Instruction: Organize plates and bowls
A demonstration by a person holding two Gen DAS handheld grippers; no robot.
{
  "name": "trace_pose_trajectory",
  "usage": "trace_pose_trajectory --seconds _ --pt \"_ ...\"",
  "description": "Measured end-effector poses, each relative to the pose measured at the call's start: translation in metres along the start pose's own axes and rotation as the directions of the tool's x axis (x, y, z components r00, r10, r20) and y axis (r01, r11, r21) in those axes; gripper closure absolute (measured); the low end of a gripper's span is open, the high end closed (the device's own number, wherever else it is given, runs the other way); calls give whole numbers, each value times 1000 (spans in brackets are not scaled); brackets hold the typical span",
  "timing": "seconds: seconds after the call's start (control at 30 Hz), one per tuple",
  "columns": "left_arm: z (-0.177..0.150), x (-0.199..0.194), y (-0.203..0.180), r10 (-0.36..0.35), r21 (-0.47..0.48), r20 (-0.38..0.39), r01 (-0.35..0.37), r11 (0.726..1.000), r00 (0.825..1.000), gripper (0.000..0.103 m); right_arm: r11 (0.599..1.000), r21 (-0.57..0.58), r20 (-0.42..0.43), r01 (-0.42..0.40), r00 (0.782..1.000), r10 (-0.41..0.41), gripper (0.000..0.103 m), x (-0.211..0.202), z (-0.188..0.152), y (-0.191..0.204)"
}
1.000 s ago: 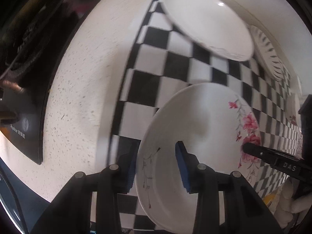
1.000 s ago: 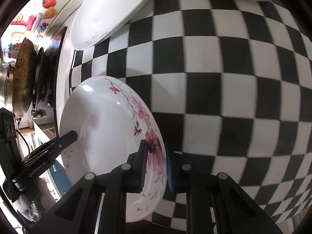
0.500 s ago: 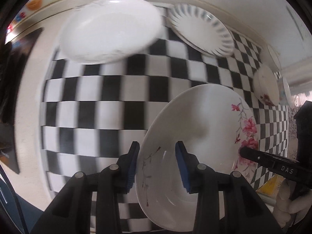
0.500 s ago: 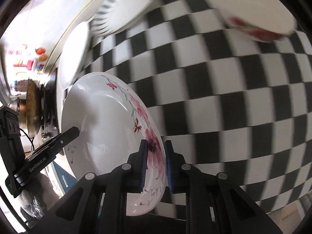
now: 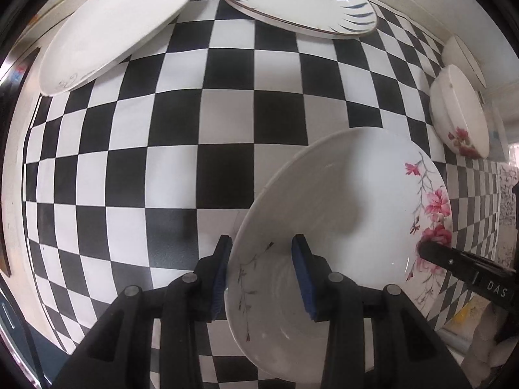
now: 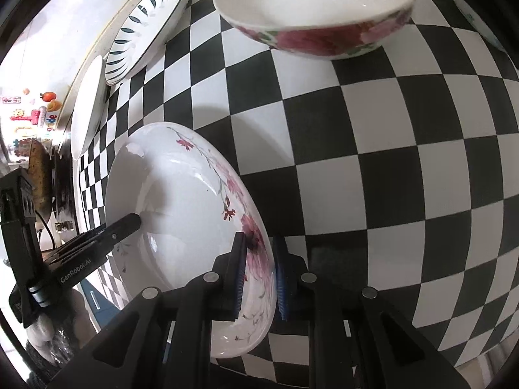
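Both grippers carry one empty pink-flowered plate [image 5: 340, 214] above the checkered cloth [image 5: 162, 168]. The left gripper [image 5: 261, 272] clamps its plain rim; the right gripper [image 6: 258, 272] pinches the flowered rim. An empty floral bowl [image 6: 311, 9], a blue-petal plate [image 5: 292, 0] and a white plate [image 5: 113, 22] lie beyond.

A black-and-white checkered cloth [image 5: 227, 149] covers the counter. A pale wall [image 6: 65, 32] runs along its far edge. At far left stands a stove [image 6: 60, 175] beneath colourful stickers [image 6: 35, 110].
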State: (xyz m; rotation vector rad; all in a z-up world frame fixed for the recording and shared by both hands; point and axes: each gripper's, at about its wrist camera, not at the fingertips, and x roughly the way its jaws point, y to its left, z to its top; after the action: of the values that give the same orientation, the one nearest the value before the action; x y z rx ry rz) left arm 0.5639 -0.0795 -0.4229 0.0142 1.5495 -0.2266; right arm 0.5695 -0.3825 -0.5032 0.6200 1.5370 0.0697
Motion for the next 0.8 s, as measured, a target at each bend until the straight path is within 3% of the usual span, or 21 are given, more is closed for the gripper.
trace_pose_trajectory --seconds 0.37,0.57,0.6,0.67,0.73,0.8 --pt "-12 -11 5 28 -37 21 -27 999 999 68 999 -33 -25 -11 1000 10 85 10 5 13" --pt "-15 -31 5 66 -73 66 -61 995 996 67 997 28 -35 -73 997 74 83 -3 8 -3" --pt "-17 -42 10 66 -89 81 -59 994 995 67 998 25 -18 -66 998 66 76 -14 7 -3" --pt "-19 -67 25 66 -122 123 -51 991 990 66 998 3 35 -64 997 64 54 -35 5 2" --pt "-17 -93 45 55 -158 171 -28 987 984 61 996 -28 101 -79 992 81 22 -56 5 16" --pt "-11 -112 65 48 -190 209 -7 982 977 60 987 -62 148 -145 977 153 15 -73 11 39"
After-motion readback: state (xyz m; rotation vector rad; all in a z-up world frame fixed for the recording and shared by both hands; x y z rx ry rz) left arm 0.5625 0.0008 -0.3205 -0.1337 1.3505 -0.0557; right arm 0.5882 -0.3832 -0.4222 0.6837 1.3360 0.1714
